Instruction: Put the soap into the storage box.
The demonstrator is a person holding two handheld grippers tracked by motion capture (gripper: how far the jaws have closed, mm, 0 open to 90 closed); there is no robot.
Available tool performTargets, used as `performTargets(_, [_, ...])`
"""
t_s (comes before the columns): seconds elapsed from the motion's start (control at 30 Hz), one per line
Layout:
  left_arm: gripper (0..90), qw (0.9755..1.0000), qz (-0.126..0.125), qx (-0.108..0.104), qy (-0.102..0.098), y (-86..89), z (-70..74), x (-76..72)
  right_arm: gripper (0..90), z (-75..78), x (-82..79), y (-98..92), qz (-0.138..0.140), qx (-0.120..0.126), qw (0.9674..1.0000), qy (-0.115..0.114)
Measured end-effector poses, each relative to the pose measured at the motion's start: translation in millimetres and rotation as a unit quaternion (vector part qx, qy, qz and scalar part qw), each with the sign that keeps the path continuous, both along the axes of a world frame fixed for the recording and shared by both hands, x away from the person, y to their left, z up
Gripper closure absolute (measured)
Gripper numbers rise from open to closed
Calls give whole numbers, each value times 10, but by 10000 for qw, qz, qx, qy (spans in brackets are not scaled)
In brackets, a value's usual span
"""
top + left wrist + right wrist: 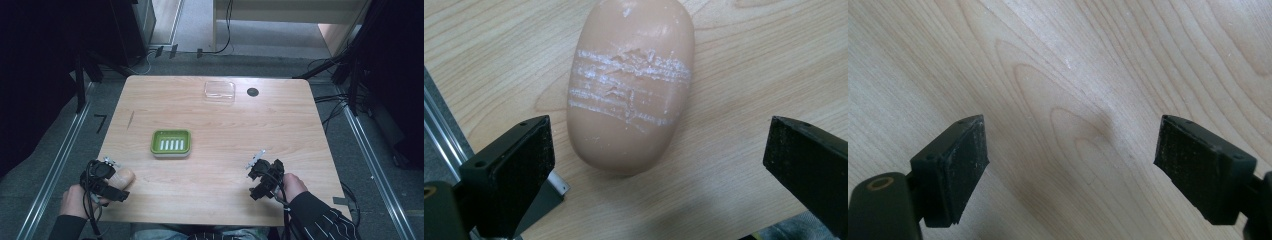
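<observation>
Lying between the left gripper's (659, 165) spread jaws: a peach soap bar (630, 85), white-scratched, perhaps grooved.

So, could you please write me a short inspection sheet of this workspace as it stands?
Surface: wooden table, bare grain, a dark round spot near the far edge.
Job's things: peach soap bar, scratched white across the top, lying at the near left corner; green soap dish mid-table, nothing in it.
Clutter: clear plastic lid at the far edge.
Grippers: left hand-held gripper open, jaws either side of the soap, not touching; right hand-held gripper open over bare wood.
Cables: one trails from each gripper; more on the floor.
Surroundings: grey floor, metal rails, dark stands.
</observation>
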State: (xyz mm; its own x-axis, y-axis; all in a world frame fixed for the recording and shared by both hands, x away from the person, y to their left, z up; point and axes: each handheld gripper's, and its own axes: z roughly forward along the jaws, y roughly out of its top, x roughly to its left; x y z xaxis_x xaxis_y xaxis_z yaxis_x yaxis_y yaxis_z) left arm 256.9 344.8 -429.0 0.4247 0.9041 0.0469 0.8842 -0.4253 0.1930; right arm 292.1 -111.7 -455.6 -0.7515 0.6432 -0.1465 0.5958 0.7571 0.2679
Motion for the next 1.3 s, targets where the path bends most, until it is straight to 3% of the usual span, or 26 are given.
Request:
performTargets(0.83, [9, 9999, -92, 78, -62, -34, 0, 37, 143, -20, 43, -12, -2, 42, 10000, 20])
performTargets(1.3, [9, 9995, -218, -108, -219, 10, 2, 88, 143, -14, 4, 53, 30, -50, 10000, 30])
